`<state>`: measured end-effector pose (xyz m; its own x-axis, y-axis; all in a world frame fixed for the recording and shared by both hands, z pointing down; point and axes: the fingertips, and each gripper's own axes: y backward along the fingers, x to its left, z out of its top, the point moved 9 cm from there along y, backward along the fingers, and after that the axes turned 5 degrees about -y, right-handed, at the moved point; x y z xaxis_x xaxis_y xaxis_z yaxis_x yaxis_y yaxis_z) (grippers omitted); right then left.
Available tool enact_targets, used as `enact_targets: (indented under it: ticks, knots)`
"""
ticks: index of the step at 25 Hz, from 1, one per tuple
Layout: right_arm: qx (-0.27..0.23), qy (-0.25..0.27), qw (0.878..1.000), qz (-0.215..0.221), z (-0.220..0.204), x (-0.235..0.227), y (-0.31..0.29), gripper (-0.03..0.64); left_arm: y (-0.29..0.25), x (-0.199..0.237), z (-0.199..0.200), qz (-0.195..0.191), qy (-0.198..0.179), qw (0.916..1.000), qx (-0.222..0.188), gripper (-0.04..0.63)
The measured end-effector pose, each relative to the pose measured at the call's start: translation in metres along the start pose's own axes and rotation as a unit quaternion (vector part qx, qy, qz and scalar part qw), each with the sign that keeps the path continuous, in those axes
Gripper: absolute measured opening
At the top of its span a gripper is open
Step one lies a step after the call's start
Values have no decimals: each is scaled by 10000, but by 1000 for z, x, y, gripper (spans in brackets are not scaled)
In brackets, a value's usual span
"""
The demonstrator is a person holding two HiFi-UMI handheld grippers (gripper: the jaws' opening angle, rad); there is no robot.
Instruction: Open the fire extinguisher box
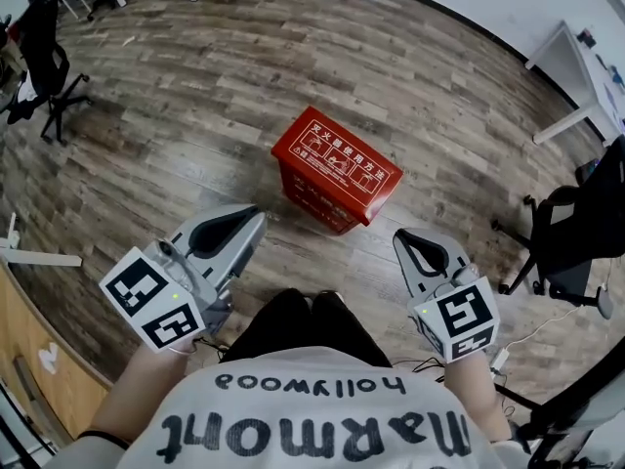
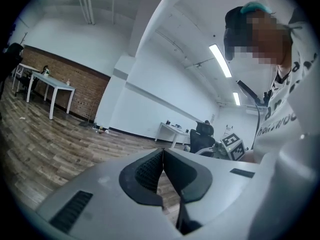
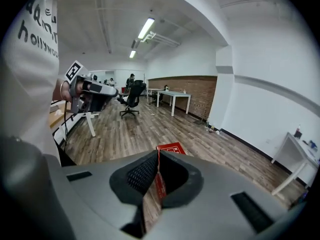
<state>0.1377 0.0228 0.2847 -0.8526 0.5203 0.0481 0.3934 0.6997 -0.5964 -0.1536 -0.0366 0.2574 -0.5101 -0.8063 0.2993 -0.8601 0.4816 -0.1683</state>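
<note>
A red fire extinguisher box (image 1: 336,170) with white print on its lid stands shut on the wooden floor ahead of me. My left gripper (image 1: 256,213) hovers to its lower left, jaw tips together and empty, well short of the box. On the other side, my right gripper (image 1: 402,237) hangs below and right of the box, also shut on nothing. In the right gripper view the box (image 3: 169,149) shows just past the closed right gripper (image 3: 158,154). The left gripper view shows the left gripper (image 2: 163,151) shut, with only floor beyond it.
Black office chairs stand at the far left (image 1: 44,66) and at the right (image 1: 571,233). A white table leg (image 1: 566,120) is at the upper right, a wooden panel (image 1: 39,379) at the lower left. My knees (image 1: 303,325) are close below the box.
</note>
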Motion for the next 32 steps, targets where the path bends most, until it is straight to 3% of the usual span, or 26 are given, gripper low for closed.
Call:
enact_targets:
  ticks: [9, 20, 23, 27, 32]
  knots:
    - [103, 3, 9988, 482, -8, -10, -16, 12, -25, -13, -22, -2, 208, 9996, 210, 6]
    - [230, -100, 9960, 858, -51, -32, -27, 12, -60, -57, -51, 32, 74, 9999, 141, 6]
    - [311, 3, 9962, 812, -57, -35, -37, 12, -59, -61, -66, 126, 240, 9996, 48, 6]
    - [452, -149, 9964, 700, -63, -32, -52, 12, -55, -48, -87, 71, 446, 9985, 323, 6]
    - [640, -442, 9962, 397, -76, -18, -72, 12, -52, -19, -99, -288, 388, 9978, 460, 6]
